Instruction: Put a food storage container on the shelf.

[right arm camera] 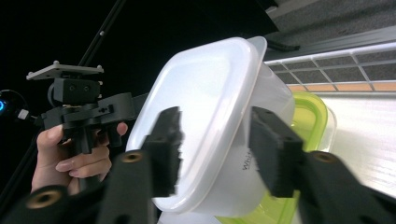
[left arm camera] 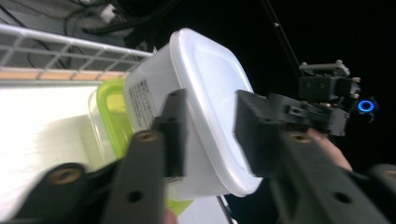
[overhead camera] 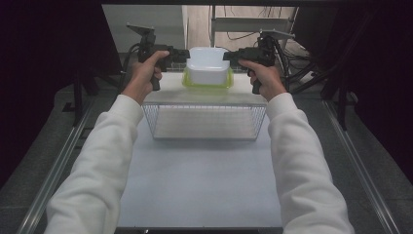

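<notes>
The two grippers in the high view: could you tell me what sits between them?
In the high view, a white lidded container sits between the left gripper and right gripper, stacked on a green-lidded container.

Overhead forward-down; both gripper cameras close on white container.

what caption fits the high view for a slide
Two handheld grippers, left and right, flank a white container stacked on a green-lidded one.
</notes>
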### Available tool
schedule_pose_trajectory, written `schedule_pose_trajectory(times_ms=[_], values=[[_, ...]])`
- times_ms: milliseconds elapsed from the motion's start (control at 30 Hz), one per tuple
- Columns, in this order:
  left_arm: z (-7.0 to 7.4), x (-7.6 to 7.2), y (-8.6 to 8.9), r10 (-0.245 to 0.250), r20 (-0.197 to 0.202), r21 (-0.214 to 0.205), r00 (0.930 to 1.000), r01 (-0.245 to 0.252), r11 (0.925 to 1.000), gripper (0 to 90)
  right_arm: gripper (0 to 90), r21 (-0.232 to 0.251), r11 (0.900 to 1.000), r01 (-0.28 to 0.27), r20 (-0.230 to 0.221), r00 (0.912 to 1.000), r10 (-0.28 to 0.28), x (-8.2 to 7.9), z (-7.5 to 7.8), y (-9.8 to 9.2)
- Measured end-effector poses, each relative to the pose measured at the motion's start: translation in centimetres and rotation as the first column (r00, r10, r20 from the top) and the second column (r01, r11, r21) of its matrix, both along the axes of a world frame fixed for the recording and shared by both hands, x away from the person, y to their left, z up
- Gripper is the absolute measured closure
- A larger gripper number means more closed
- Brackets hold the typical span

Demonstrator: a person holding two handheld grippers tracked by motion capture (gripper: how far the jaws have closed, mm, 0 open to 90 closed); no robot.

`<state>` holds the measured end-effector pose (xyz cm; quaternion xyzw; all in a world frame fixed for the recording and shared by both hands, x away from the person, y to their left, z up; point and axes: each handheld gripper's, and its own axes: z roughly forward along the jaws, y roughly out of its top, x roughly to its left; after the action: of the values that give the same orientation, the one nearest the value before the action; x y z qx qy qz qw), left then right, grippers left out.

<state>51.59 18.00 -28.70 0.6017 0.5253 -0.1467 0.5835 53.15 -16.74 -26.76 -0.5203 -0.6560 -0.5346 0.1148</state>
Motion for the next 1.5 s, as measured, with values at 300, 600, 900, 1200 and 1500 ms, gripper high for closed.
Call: schedule_pose_trajectory(times_ms=[300, 600, 900, 1200, 1500], values=[[1.1, -1.9, 1.2, 0.026, 0.114, 0.081, 0.9931, -0.035, 0.9961, 36.0, 32.6, -0.045, 0.9990, 0.010, 0.137, 0.9905, -0.004, -1.7, 1.5, -0.5], [0.5, -5.6, 2.0, -0.001, 0.193, 0.138, 0.9812, -0.027, 0.9900, 33.3, 27.4, -0.129, 0.9916, -0.016, 0.241, 0.9693, 0.047, -4.2, 1.0, -2.7], [-1.5, -10.4, 2.9, -0.036, 0.255, 0.195, 0.9663, -0.015, 0.9806, 31.3, 24.8, -0.191, 0.9806, -0.043, 0.332, 0.9374, 0.105, -8.4, -0.5, -5.4], [-6.4, -15.0, 3.5, -0.053, 0.256, 0.234, 0.9653, -0.009, 0.9723, 30.5, 23.2, -0.259, 0.9640, -0.059, 0.388, 0.9079, 0.160, -12.5, -4.1, -6.9], [-11.9, -18.7, 2.7, -0.082, 0.245, 0.354, 0.9660, -0.010, 0.9354, 32.0, 22.2, -0.292, 0.9522, -0.088, 0.353, 0.9154, 0.193, -16.2, -11.3, -8.6]])
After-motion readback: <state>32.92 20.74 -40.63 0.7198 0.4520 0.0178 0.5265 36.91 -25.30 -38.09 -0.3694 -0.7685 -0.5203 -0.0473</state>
